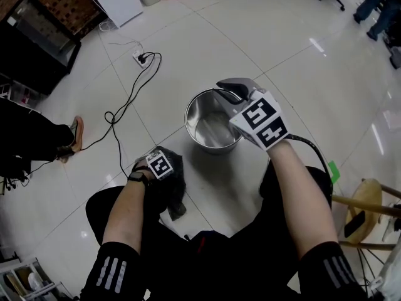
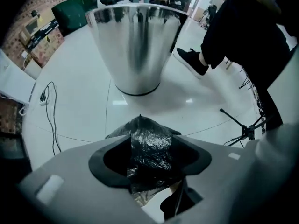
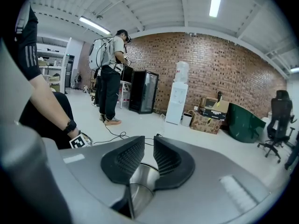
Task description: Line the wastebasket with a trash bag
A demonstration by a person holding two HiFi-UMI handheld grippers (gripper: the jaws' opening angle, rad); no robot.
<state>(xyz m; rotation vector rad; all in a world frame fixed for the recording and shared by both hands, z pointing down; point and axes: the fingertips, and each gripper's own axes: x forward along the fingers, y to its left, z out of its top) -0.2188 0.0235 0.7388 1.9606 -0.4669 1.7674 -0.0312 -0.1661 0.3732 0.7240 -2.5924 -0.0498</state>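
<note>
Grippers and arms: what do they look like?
The left gripper and right gripper are grey shells with black jaw pads; each bears a white cube of black square markers. A black cable leaves the right one. Worn: black wristwatch, black short sleeves with white stripes.

Tiled floor point(image 1: 250, 36) with wastebasket point(image 1: 188, 113), black trash bag point(image 1: 173, 184), power cable point(image 1: 128, 102)

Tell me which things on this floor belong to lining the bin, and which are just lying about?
For the job:
wastebasket
trash bag
left gripper, open over the bag
right gripper, clamped on the wastebasket's rim

Lying about:
floor cable
power strip
wooden stool
water dispenser
</note>
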